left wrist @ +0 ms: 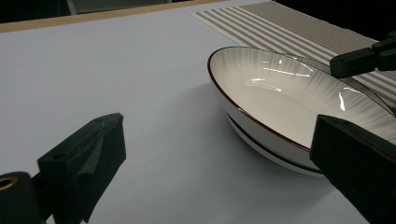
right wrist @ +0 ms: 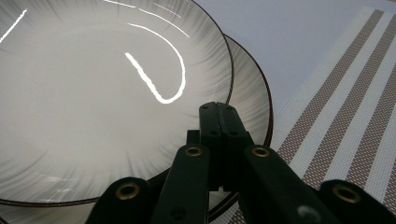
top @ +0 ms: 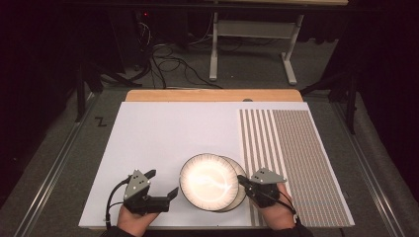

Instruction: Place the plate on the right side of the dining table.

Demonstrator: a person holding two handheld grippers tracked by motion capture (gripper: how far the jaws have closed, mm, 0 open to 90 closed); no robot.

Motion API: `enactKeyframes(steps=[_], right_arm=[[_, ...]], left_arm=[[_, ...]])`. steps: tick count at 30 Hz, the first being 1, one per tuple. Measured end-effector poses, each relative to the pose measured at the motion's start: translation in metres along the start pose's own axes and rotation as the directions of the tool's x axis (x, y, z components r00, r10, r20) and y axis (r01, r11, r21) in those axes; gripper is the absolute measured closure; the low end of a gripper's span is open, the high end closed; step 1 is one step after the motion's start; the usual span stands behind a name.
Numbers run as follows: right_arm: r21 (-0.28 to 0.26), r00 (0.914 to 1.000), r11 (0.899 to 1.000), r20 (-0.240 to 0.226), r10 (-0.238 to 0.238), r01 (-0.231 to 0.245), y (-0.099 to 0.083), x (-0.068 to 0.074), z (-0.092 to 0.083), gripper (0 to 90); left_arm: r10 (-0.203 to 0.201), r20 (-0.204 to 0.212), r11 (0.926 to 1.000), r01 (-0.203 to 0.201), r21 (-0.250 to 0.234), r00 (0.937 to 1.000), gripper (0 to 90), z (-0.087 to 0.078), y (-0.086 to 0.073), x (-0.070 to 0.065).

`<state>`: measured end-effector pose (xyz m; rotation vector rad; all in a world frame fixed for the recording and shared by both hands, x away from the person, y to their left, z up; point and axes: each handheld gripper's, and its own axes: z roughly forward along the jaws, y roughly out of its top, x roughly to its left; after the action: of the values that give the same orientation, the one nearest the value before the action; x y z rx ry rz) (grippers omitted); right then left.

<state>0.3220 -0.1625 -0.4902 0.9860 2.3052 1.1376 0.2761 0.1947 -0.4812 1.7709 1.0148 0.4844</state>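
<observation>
At the near edge of the white worktop (top: pixel 163 133) the person's two hands come in, each with a claw. The left claw (top: pixel 163 183) rests near the front edge, its jaws spread wide with nothing between them; in the left gripper view the left claw (left wrist: pixel 224 154) has one jaw at the lower left and the other at the lower right, the bare white surface lying between them and the bowls just beyond the right-hand jaw. The right claw (top: pixel 243 181) sits at the right side of the bowls, its jaws pressed together. In the right gripper view the right claw (right wrist: pixel 218 114) has its tip over the rim of the upper bowl, right at the dark edge line; whether the rim is pinched between the jaws cannot be told.

Between the two claws stand two shallow white bowls with dark rims, one nested in the other. The upper bowl (top: pixel 208 181) lies shifted to the left, so the lower bowl (top: pixel 241 172) shows as a crescent on the right side.

Farther right, a striped brown-and-white placemat (top: pixel 301 163) covers the worktop's right part, and the lower bowl's edge reaches its first stripes. Beyond the worktop's far wooden edge (top: pixel 212 95), cables (top: pixel 168 61) lie on the grey floor near a white table frame (top: pixel 252 39).
</observation>
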Motion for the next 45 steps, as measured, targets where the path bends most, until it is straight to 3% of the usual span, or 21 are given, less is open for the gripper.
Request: enactKeyframes(steps=[11, 17, 23, 35, 40, 42, 45], right_arm=[[0.000, 1.0000, 1.000, -0.002, 0.001, -0.001, 0.000, 0.001, 0.000, 90.0], [0.007, 0.9991, 0.999, -0.023, -0.035, 0.035, 0.000, 0.009, 0.005, 90.0], [0.013, 0.9991, 0.999, -0.024, -0.034, 0.035, 0.001, 0.010, 0.005, 90.0], [0.012, 0.9981, 0.999, -0.034, -0.051, 0.051, 0.000, 0.015, 0.006, 90.0], [0.015, 0.9981, 0.998, -0.029, -0.055, 0.056, 0.001, 0.016, 0.006, 90.0], [0.015, 0.9979, 0.998, -0.030, -0.057, 0.057, 0.000, 0.016, 0.006, 90.0], [0.014, 0.9982, 0.999, -0.033, -0.051, 0.051, 0.000, 0.016, 0.006, 90.0]], left_arm=[[0.006, 0.016, 1.0000, -0.006, -0.007, 0.9999, 4.4, 0.000, 0.001, -0.002], [0.010, 0.023, 0.9999, -0.010, -0.001, 0.9997, 4.4, 0.001, 0.001, -0.004], [-0.034, 0.055, 0.9994, 0.034, -0.002, 0.9979, 5.1, 0.006, 0.003, -0.006], [-0.084, 0.072, 0.9947, 0.079, 0.066, 0.9938, 10.2, 0.027, 0.008, -0.012], [-0.086, 0.107, 0.9917, 0.075, 0.104, 0.9905, 16.3, 0.038, 0.007, -0.020], [-0.082, 0.102, 0.9909, 0.071, 0.114, 0.9913, 18.2, 0.039, 0.006, -0.021], [-0.109, 0.112, 0.9864, 0.094, 0.135, 0.9877, 21.7, 0.042, 0.004, -0.021]])
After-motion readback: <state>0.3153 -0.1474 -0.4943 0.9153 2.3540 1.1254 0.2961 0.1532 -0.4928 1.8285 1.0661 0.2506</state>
